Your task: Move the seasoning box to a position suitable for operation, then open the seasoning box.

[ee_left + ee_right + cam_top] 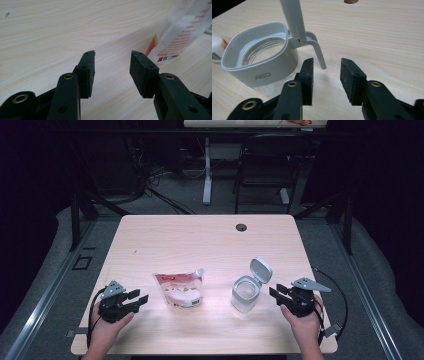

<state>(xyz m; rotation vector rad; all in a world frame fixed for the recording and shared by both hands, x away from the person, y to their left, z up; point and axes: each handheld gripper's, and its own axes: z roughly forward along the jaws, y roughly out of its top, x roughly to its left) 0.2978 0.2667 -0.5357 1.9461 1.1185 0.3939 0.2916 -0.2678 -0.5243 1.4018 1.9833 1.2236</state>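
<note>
On the table (200,240), the high view shows a red-and-white pouch (179,290) left of a glass jar (245,294) with its lid (260,269) flipped up. The right hand-held gripper (327,65), jaws spread and empty beside the jar, reveals "ASD" on its grey collar (262,75). The left hand-held gripper (113,58), likewise spread and empty, sees unreadable red print on the pouch.

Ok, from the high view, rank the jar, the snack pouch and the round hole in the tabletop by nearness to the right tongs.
1. Jar: just to the left of the right tongs, lid flipped open.
2. Snack pouch: farther left, lying past the jar.
3. Round hole: farthest, near the table's far edge.
</note>
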